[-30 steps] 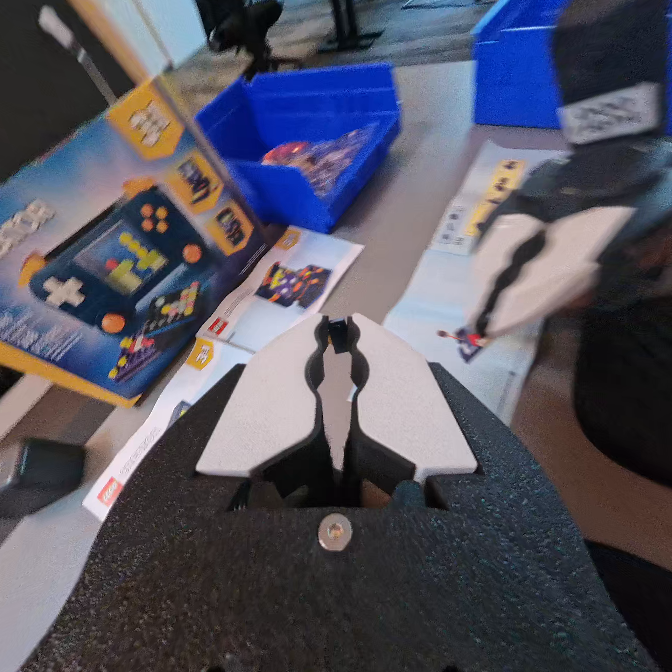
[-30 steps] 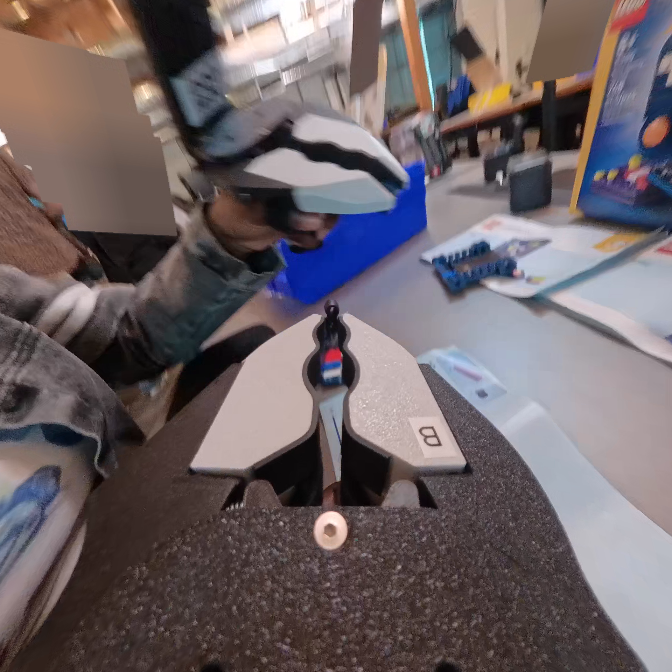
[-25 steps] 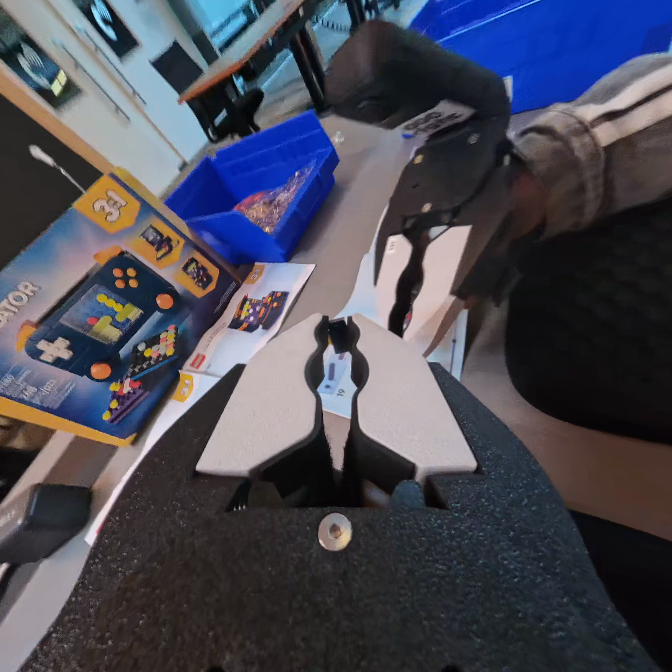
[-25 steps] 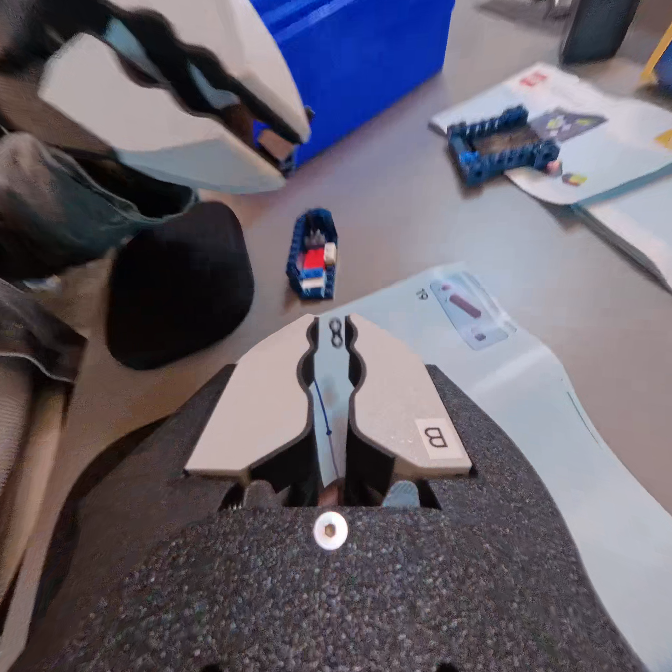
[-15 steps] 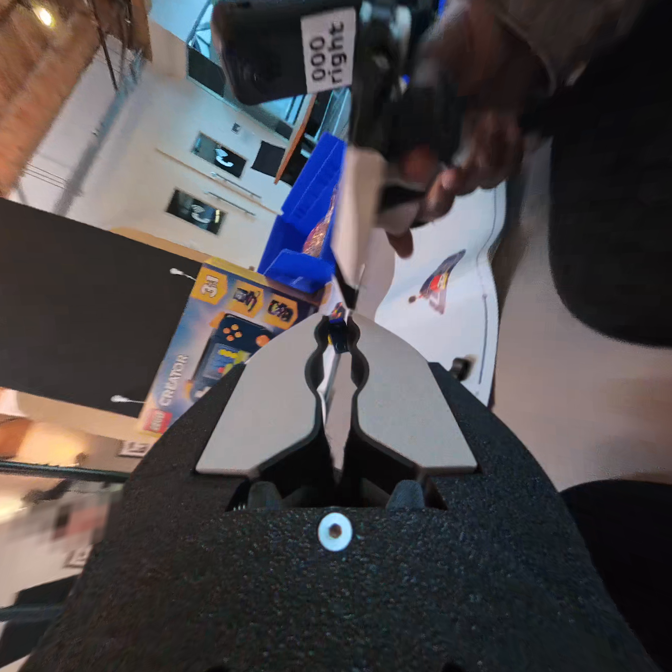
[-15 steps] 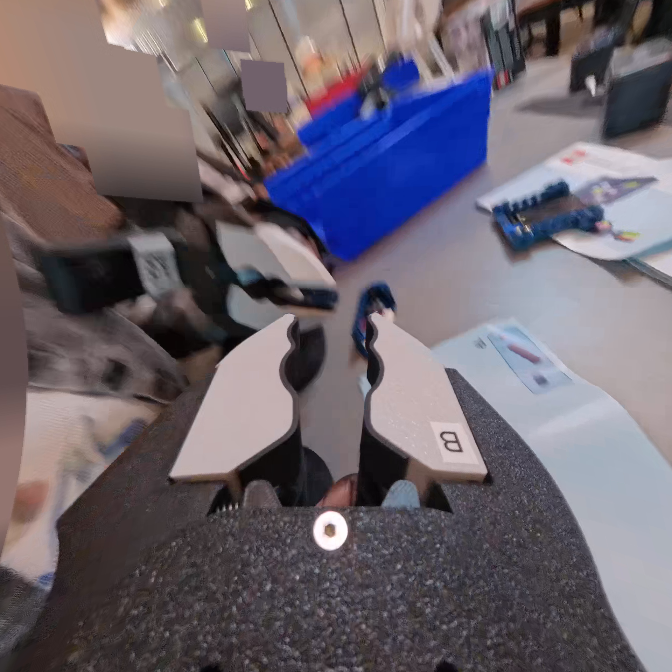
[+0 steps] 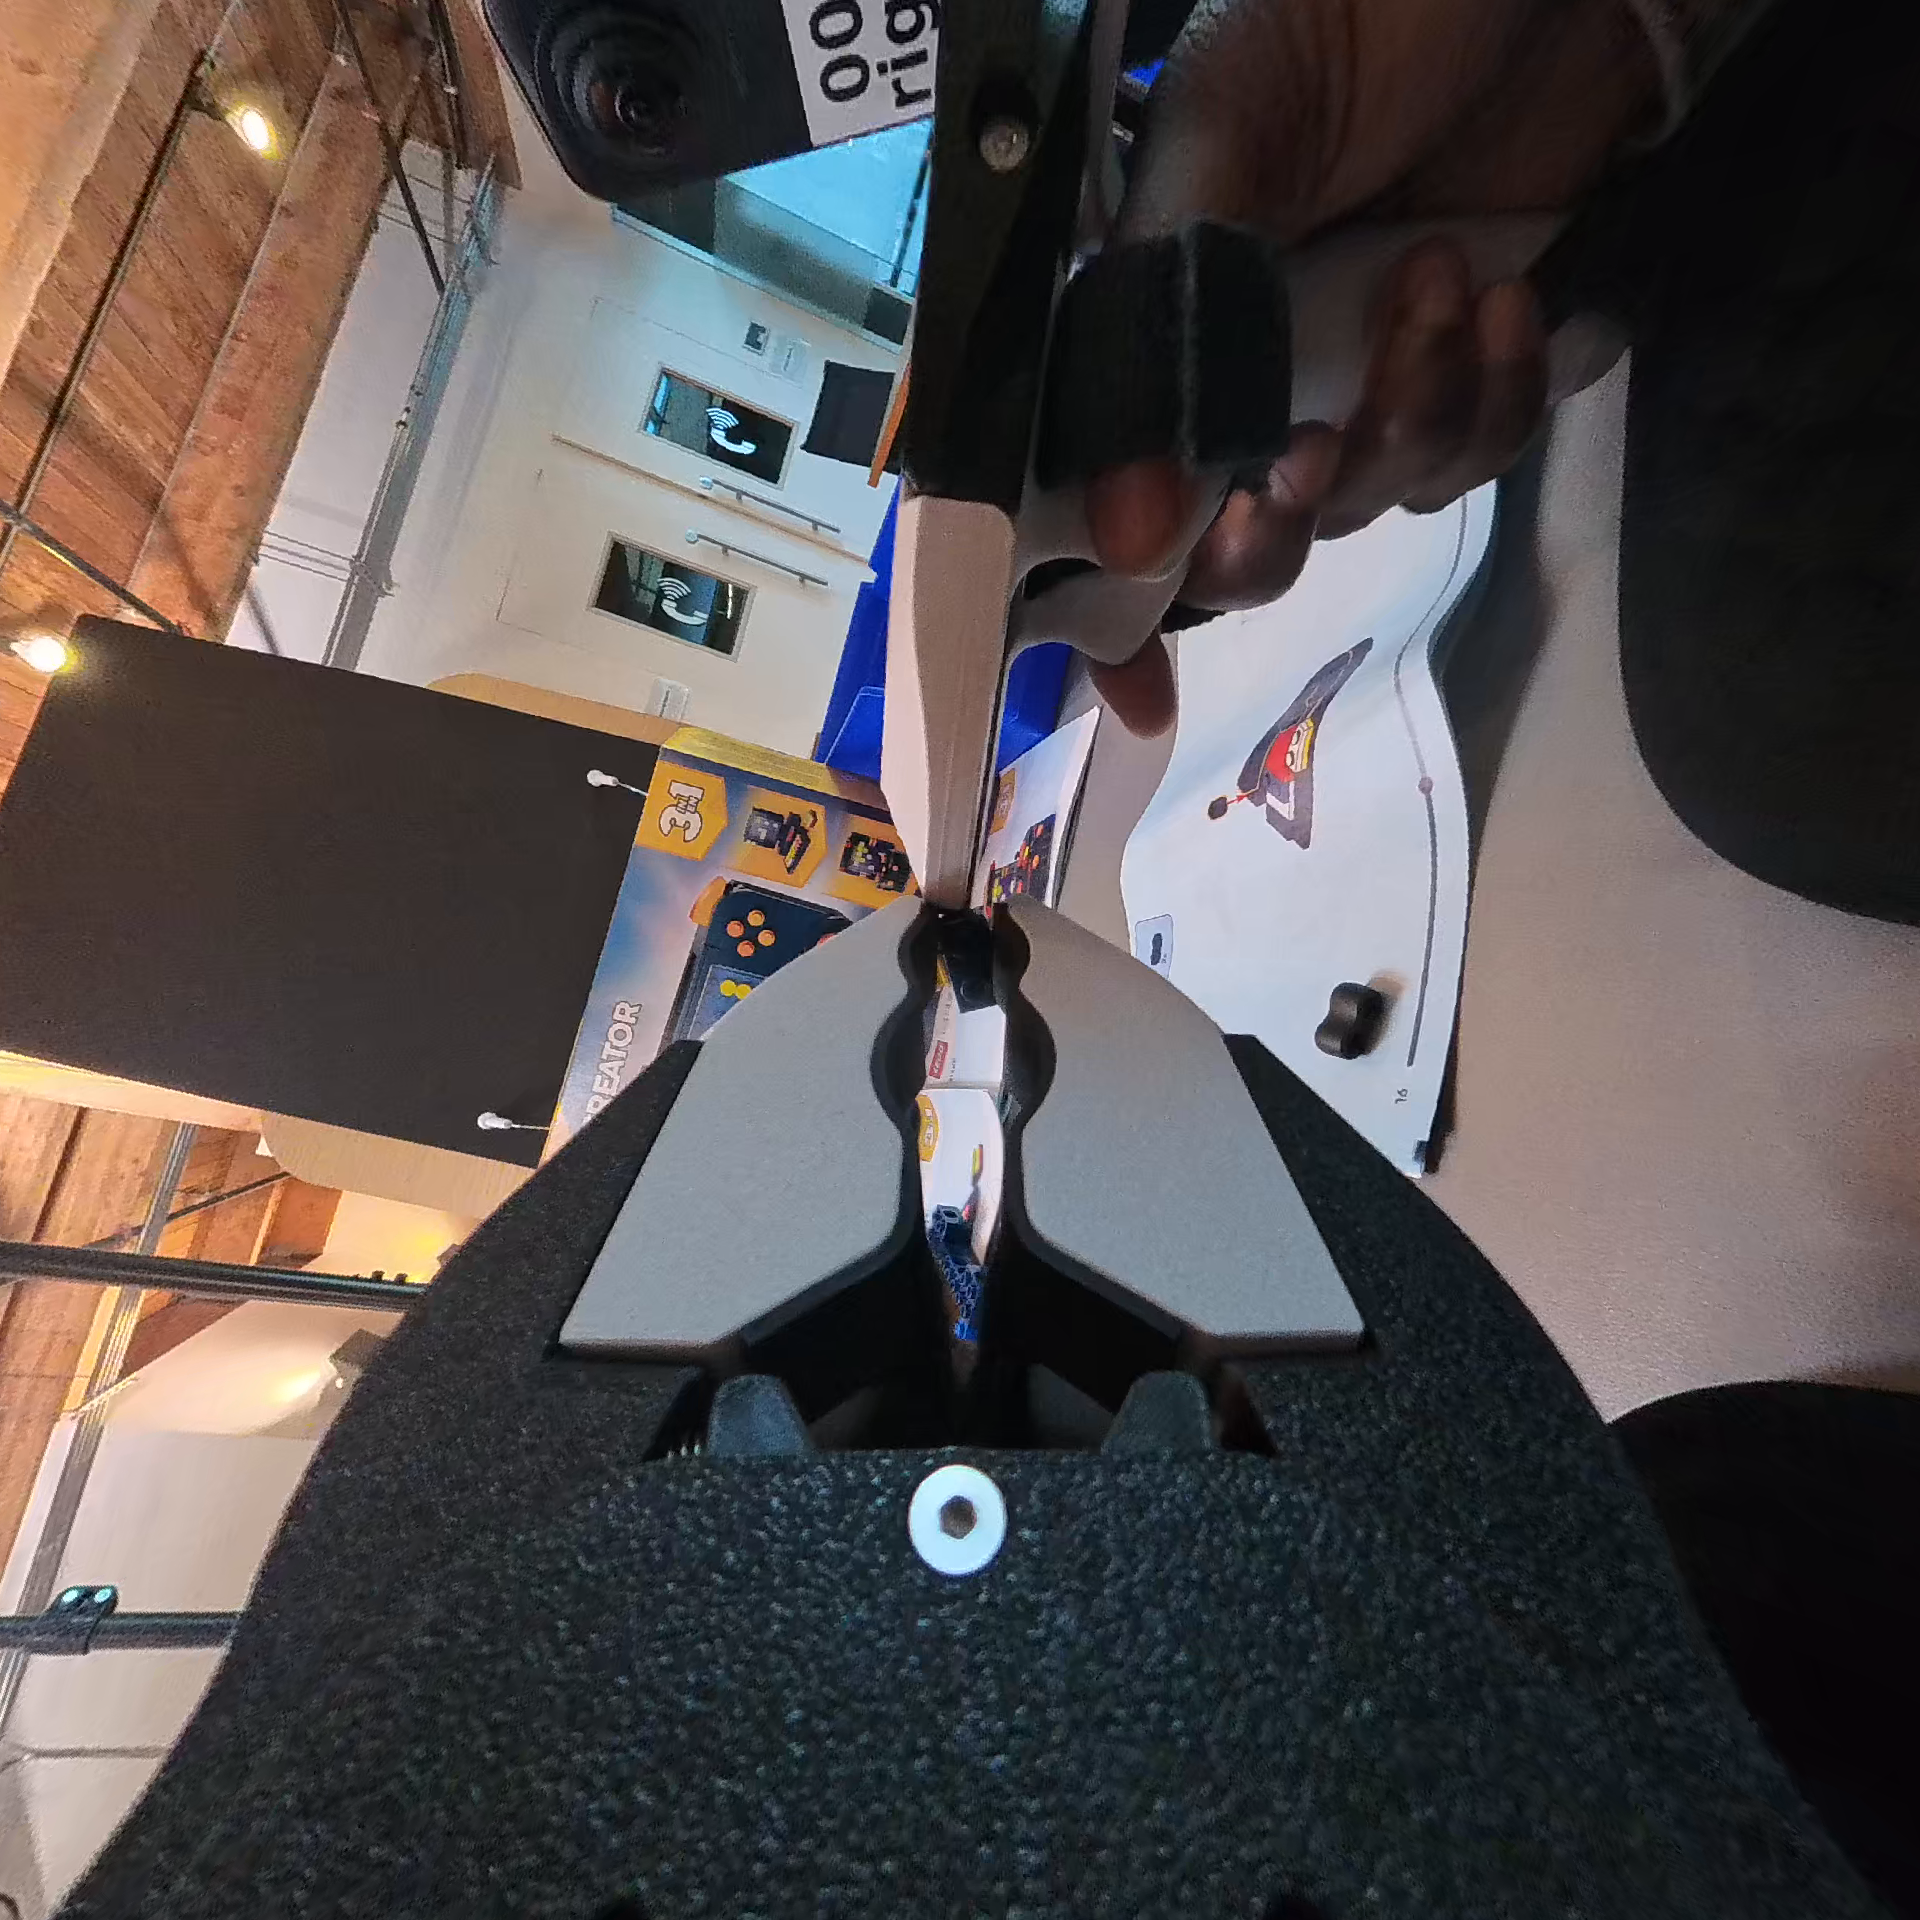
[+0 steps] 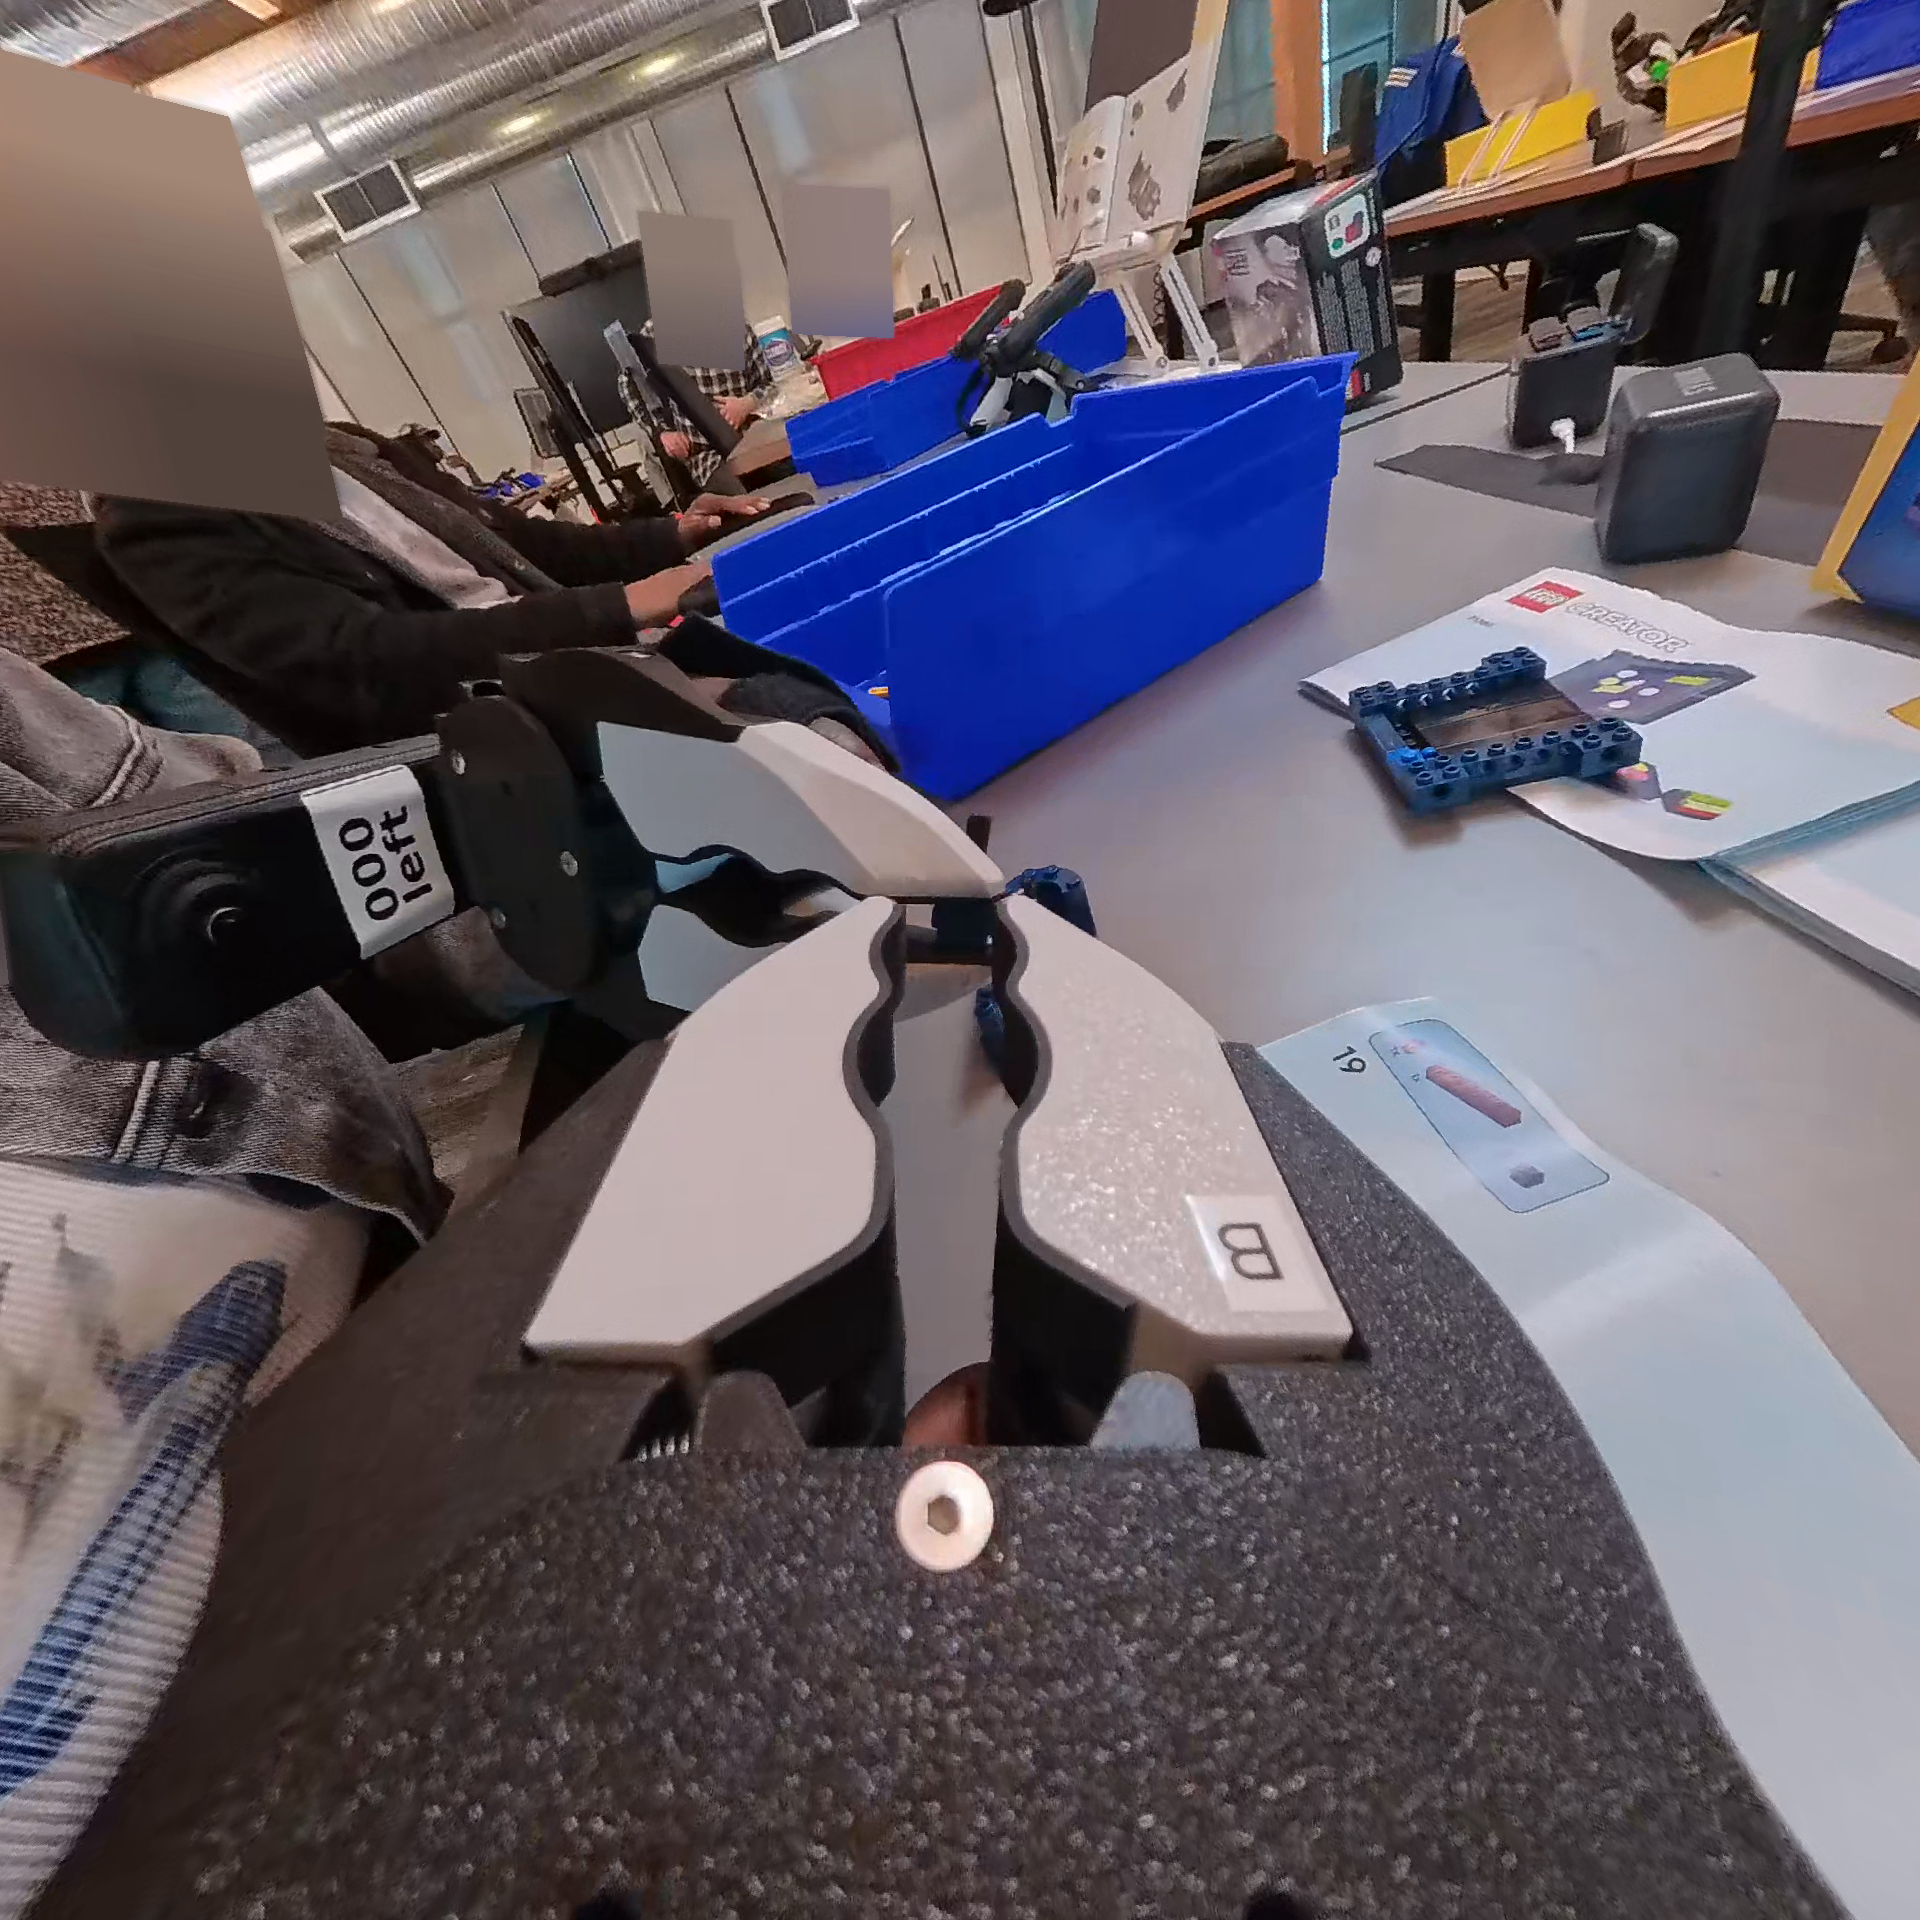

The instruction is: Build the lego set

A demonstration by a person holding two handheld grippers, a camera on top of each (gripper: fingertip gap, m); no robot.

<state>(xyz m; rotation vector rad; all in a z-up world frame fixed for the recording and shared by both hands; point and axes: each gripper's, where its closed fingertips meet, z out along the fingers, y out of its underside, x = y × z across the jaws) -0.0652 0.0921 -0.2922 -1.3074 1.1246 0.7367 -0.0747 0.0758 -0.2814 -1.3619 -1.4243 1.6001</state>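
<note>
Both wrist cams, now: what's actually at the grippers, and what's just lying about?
At the grippers: left gripper, clamped on small black brick; right gripper, tips around that brick, contact unclear.
Lying about: blue bin; dark blue brick frame; instruction booklets; set box; loose black piece on open page.

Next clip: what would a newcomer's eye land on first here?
The two grippers meeting tip to tip above the table: the left gripper pinches a small black brick, and the right gripper has its fingertips at that brick. Behind stand a blue bin and a dark blue brick frame on a booklet.
</note>
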